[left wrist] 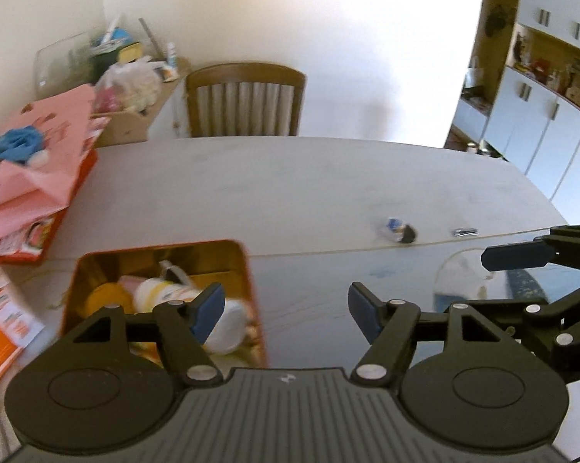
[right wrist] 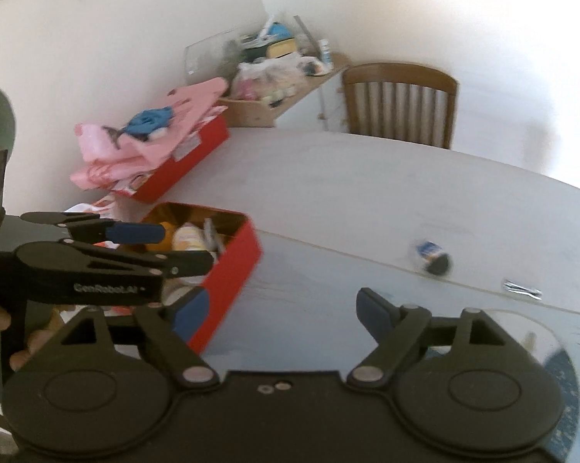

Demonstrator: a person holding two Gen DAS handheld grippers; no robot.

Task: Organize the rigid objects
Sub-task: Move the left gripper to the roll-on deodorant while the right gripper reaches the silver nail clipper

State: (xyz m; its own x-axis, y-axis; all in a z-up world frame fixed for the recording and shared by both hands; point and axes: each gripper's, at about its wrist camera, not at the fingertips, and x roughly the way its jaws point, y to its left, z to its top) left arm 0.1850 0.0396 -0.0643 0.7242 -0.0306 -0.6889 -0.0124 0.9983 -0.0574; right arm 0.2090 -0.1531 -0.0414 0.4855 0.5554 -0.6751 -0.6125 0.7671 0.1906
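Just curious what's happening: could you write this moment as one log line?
left gripper: open, empty | right gripper: open, empty | red tin: open, holding items | small bottle: lying loose on table

Table — red tin; small bottle

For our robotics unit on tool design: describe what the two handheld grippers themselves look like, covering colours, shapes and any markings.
Both the left gripper and the right gripper are matte black plastic, with angular linkage arms, silver pivot pins and large round discs at the base. Their fingers carry blue pads. White lettering, roughly "GenRobot.AI", runs along the left gripper's side in the right wrist view.
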